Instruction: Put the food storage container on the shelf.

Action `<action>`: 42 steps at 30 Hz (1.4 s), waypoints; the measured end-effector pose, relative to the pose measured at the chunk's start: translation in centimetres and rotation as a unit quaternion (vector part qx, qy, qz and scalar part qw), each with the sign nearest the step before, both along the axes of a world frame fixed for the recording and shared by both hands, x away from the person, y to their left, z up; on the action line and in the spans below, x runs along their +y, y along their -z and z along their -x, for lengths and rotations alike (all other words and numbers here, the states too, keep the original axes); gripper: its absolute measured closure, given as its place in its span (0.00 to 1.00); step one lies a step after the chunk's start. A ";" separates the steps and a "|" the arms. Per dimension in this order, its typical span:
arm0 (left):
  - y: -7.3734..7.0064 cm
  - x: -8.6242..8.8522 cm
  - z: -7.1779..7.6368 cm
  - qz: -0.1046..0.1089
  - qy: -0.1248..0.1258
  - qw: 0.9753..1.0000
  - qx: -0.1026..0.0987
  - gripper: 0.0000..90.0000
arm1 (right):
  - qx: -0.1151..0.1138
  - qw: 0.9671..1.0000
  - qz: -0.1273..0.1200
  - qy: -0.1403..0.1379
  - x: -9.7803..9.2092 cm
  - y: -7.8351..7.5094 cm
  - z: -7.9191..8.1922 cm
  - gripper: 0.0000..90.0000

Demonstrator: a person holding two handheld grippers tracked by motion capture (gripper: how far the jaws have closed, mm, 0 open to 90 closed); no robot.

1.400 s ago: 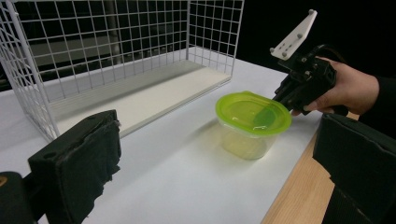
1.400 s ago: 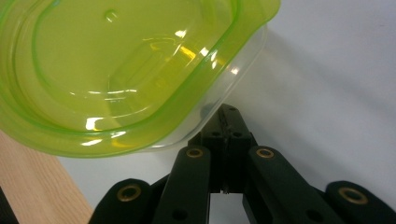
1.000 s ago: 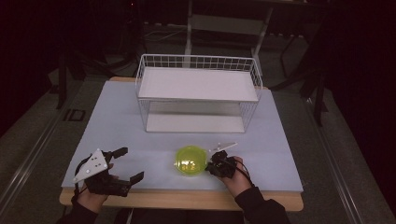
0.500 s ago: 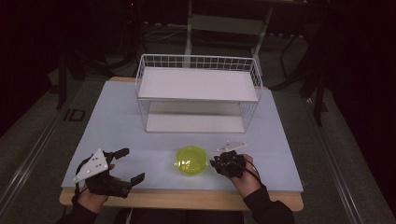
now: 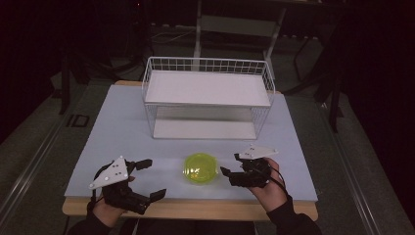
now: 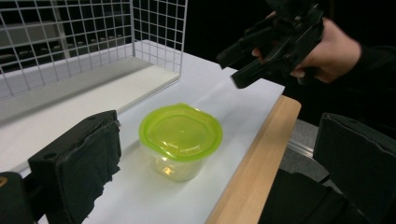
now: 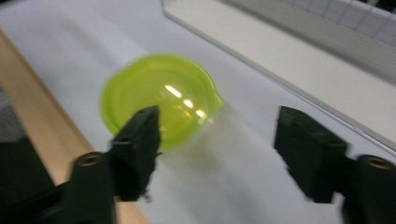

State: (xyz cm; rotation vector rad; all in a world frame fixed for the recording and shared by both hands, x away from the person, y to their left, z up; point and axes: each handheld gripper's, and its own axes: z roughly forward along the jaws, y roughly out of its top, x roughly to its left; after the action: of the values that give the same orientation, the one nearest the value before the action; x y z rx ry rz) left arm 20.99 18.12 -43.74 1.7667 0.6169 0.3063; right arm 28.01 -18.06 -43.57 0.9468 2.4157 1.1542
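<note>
Pale blue tabletop [image 5: 112, 127] in a dark room: one white wire basket [image 5: 208, 98]; one lime-lidded clear plastic tub [image 5: 200, 168] before it, between two wide-open, empty grippers: left gripper [image 5: 147, 178], right gripper [image 5: 230, 164]

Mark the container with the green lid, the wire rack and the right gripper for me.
Clear plastic container with round green lid [image 6: 180, 133]: left gripper view, centre of the lid.
White wire rack with two shelves [image 5: 207, 89]: high view, top shelf board.
Right gripper [image 5: 231, 164]: high view, midway between its open fingertips.
</note>
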 end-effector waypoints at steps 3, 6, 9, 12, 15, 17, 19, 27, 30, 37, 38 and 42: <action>-0.7 -0.4 -0.5 0.004 -0.001 1.000 0.005 0.02 | 0.013 1.000 -0.020 -0.018 0.2 -0.8 0.1 0.19; -1.5 -0.9 -1.1 0.008 0.010 1.000 0.017 0.02 | 0.004 0.999 -0.029 -0.029 0.4 -1.3 0.3 0.15; -2.2 -1.3 -1.8 0.003 0.017 0.999 0.030 0.02 | -0.013 0.999 -0.035 -0.033 0.8 -2.1 0.4 0.14; -2.7 -1.8 -2.4 0.003 0.017 0.999 0.036 0.02 | -0.016 0.999 -0.041 -0.028 0.9 -2.3 0.0 0.15; -2.6 -2.2 -3.1 -0.001 0.017 0.999 0.050 0.02 | -0.016 0.999 -0.041 -0.027 1.0 -2.4 -0.4 0.16; -2.4 -2.4 -3.4 -0.004 0.018 0.998 0.055 0.02 | -0.014 0.999 -0.042 -0.029 0.9 -2.4 -0.6 0.17; -1.9 -3.0 -4.0 -0.018 0.006 0.998 0.063 0.02 | -0.009 0.998 -0.041 -0.035 0.9 -2.2 -1.2 0.19; 0.6 -4.2 -6.1 -0.011 -0.014 0.991 0.131 0.05 | 0.041 0.998 -0.035 -0.023 1.1 -0.3 -2.8 0.17; 1.4 -4.5 -6.6 -0.013 -0.024 0.989 0.147 0.06 | 0.064 0.997 -0.031 -0.014 1.2 0.6 -3.3 0.17; 3.3 -5.1 -7.8 -0.018 -0.056 0.979 0.196 0.10 | 0.085 0.996 -0.022 0.018 2.1 2.8 -3.7 0.15; 3.6 -5.2 -8.0 -0.019 -0.059 0.977 0.205 0.13 | 0.100 0.994 -0.025 0.018 2.2 3.1 -3.8 0.15; 4.8 -5.3 -8.6 -0.016 -0.082 0.968 0.237 0.15 | 0.113 0.993 -0.028 0.023 2.3 3.4 -3.8 0.19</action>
State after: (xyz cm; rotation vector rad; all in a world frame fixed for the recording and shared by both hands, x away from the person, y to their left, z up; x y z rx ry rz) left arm 29.57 12.79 -48.56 1.8341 1.1081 -0.0008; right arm 31.84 -15.75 -46.97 1.2035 2.5314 1.1602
